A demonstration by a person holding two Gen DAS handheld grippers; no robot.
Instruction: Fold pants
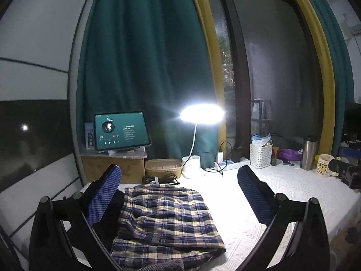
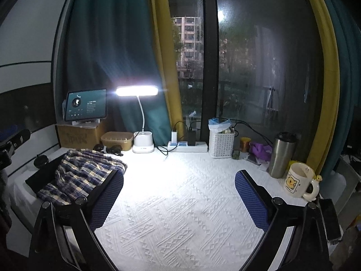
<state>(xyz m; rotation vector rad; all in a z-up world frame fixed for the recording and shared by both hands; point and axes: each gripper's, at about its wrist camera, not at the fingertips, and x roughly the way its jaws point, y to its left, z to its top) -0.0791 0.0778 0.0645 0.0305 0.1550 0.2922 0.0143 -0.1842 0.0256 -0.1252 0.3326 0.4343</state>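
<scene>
On the far left, at the back left corner of the white textured table [image 2: 180,203], a tablet [image 2: 86,105] stands propped on a cardboard box [image 2: 79,134]. Its teal screen shows a round picture, a row of playback icons and a few lines of small white text, too small to read. The box carries dark handwriting that cannot be read either.

The plaid pants [image 1: 164,216] lie folded into a compact stack at the left edge of the table, just in front of a coiled black cable [image 1: 161,178] and a tan lidded box [image 1: 163,168]. The left gripper [image 1: 180,194] hangs with its 2 blue-padded fingers spread wide on either side of the stack, not pressing it.

Next along the back edge come a lit white desk lamp [image 2: 143,144], a white power strip [image 2: 188,146] with 2 plugs in it, and a white perforated basket [image 2: 222,143].

The right gripper [image 2: 179,192] stands wide apart over bare cloth, with nothing between its fingers.

At the right edge stand a steel tumbler [image 2: 282,155] and a cream mug [image 2: 297,180] bearing a yellow cartoon bear, with tiny lettering under it that is illegible.
</scene>
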